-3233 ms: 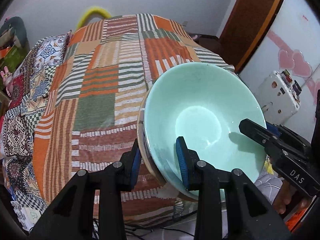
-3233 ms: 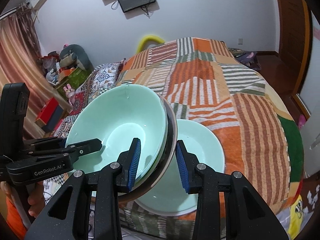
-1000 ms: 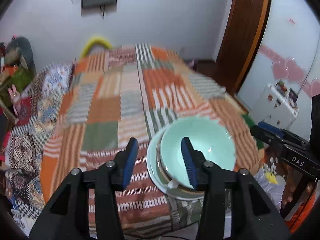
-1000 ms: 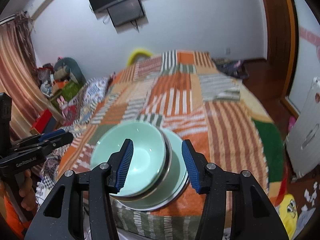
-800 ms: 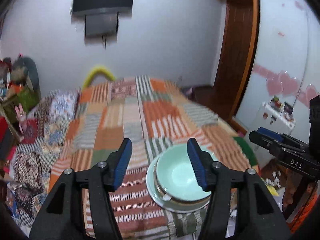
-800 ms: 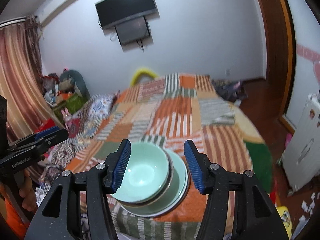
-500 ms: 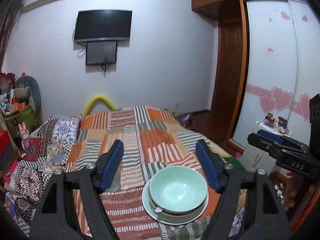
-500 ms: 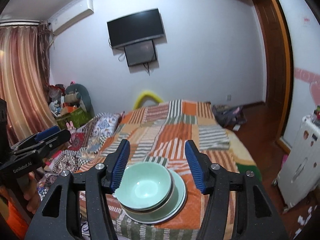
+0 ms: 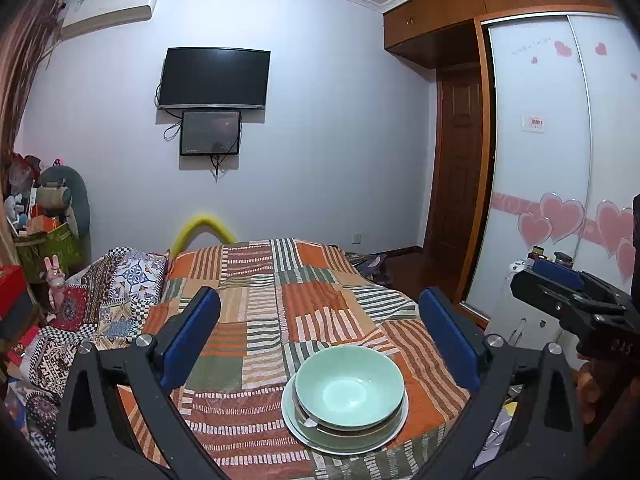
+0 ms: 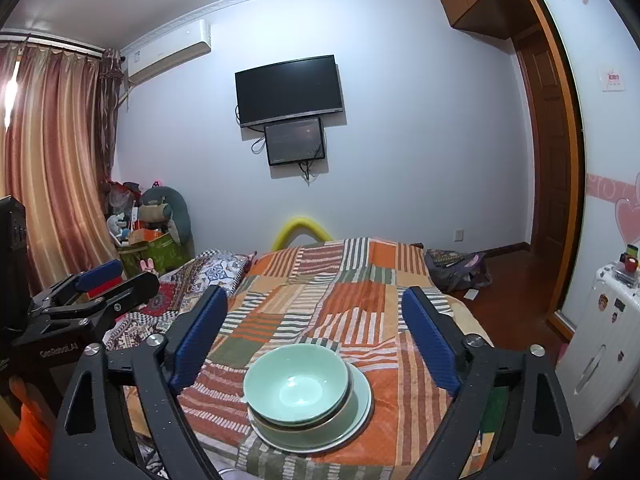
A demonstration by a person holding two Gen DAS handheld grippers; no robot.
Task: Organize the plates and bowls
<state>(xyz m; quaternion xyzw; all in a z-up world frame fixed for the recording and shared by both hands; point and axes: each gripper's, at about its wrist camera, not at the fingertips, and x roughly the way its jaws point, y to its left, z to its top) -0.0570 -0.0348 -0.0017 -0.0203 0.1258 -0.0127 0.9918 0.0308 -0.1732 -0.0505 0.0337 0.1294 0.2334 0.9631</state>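
A pale green bowl (image 9: 349, 391) sits nested on a stack with a pale green plate (image 9: 304, 428) at the bottom, near the front edge of the patchwork bedspread (image 9: 256, 320). The same bowl (image 10: 296, 384) and plate (image 10: 360, 408) show in the right wrist view. My left gripper (image 9: 320, 344) is wide open, empty, raised well back from the stack. My right gripper (image 10: 316, 340) is wide open and empty too, also well back. Each gripper shows at the edge of the other's view: the right one (image 9: 568, 300) and the left one (image 10: 92, 292).
The bed fills the room's middle. A TV (image 9: 213, 78) hangs on the far wall. Clutter and toys (image 10: 148, 232) stand at the left by the curtain. A wardrobe with heart stickers (image 9: 560, 216) and a small white appliance (image 10: 600, 332) stand at the right.
Both grippers let go of the bowl on the stack, opened wide, and pulled up and back from it. The view now takes in the whole room.
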